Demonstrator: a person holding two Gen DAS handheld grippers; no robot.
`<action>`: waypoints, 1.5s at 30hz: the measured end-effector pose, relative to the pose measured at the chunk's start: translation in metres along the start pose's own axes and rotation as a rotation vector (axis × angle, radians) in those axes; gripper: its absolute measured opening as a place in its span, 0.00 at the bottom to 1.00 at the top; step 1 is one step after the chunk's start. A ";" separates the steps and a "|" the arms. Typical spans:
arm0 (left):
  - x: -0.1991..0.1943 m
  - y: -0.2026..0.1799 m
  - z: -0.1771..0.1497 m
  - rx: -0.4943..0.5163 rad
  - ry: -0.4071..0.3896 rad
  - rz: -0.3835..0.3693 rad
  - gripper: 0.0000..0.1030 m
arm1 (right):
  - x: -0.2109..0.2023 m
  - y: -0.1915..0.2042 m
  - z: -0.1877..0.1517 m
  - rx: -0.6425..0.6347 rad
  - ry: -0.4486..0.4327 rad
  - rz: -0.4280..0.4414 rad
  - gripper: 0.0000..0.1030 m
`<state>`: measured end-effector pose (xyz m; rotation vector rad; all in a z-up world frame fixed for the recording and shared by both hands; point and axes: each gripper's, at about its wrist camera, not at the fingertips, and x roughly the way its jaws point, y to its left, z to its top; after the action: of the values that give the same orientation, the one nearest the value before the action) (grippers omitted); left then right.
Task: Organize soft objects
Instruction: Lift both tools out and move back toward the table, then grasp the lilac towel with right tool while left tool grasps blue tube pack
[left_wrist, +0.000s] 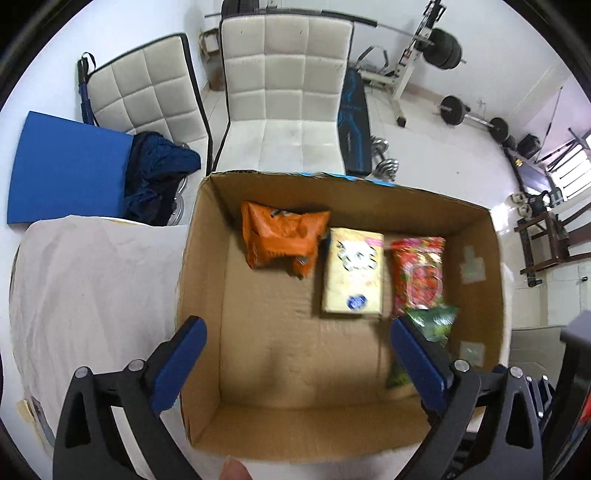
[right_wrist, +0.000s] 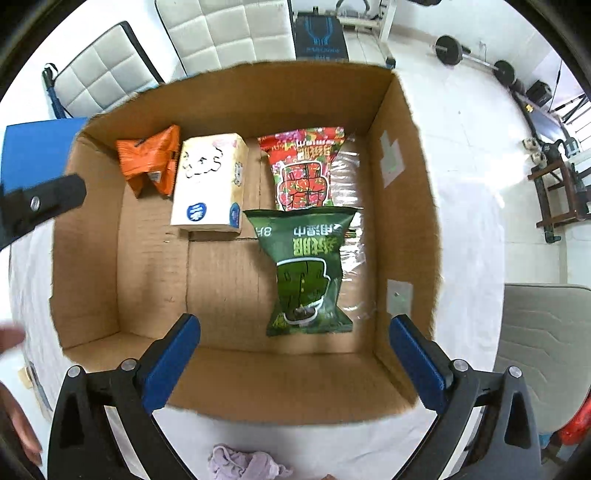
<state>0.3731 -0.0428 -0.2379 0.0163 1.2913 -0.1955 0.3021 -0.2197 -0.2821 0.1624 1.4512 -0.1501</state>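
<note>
Left gripper (left_wrist: 295, 360) spread wide, empty, over cardboard box (left_wrist: 201, 266). Right gripper (right_wrist: 294, 356) also wide, empty. Purple cloth (right_wrist: 243, 463) on the desk (right_wrist: 469, 258), cut off at bottom. In box: green bag (right_wrist: 304, 269), tissue pack (right_wrist: 210, 182), red bag (right_wrist: 304, 168), orange bag (right_wrist: 149, 162).

Left tongs (left_wrist: 295, 354) and right tongs (right_wrist: 293, 350): black plastic arms, silver screws, blue finger pads (right_wrist: 171, 365). Bare skin of a hand (right_wrist: 14, 387) beside the right tongs.
</note>
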 end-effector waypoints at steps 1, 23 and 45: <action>-0.008 -0.001 -0.006 0.003 -0.016 0.004 0.99 | -0.007 -0.001 -0.005 0.001 -0.015 0.002 1.00; -0.119 -0.018 -0.106 0.031 -0.221 0.076 0.99 | -0.142 -0.016 -0.100 0.003 -0.242 0.021 1.00; 0.024 0.096 -0.257 -0.364 0.242 0.148 0.99 | 0.126 0.010 -0.237 0.565 0.515 0.409 0.54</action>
<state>0.1490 0.0794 -0.3417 -0.1800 1.5445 0.1753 0.0877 -0.1624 -0.4333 1.0114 1.8191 -0.1880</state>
